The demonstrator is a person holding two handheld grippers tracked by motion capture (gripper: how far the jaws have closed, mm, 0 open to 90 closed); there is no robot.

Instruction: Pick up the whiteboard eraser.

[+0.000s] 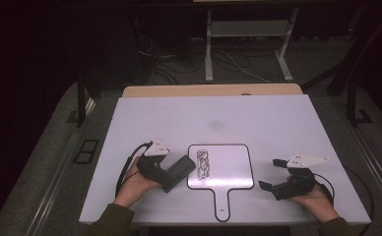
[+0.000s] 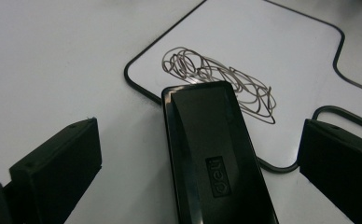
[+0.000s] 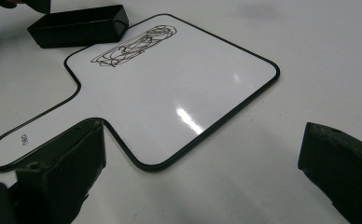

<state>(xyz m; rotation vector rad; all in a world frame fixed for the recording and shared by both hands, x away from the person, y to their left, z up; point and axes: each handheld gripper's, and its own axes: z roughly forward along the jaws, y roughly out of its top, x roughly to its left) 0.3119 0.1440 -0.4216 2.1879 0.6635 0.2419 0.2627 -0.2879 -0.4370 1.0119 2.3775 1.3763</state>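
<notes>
1. Left hand-held gripper (image 1: pixel 175 169) jaws wide, one each side of the black eraser (image 2: pixel 216 158); jaws don't touch it in the left gripper view, so it isn't gripped yet, looks lined up for a pinch across the narrow sides
2. Eraser lies flat on the bench (image 1: pixel 144 118), its far end over the left edge of the paddle whiteboard (image 1: pixel 228 169), just touching the near end of the scribble (image 2: pixel 221 84); placed there probably so one push forward wipes the ink
3. Scribble sits along the board's left side, nearest the eraser, rest of the board clean
4. Right hand-held gripper (image 1: pixel 272 174) jaws wide too, holding nothing, resting on the bench right of the board, apart from it; likely parked to steady the board edge or handle if it slides
5. Board handle points toward the person, flat on the bench
</notes>
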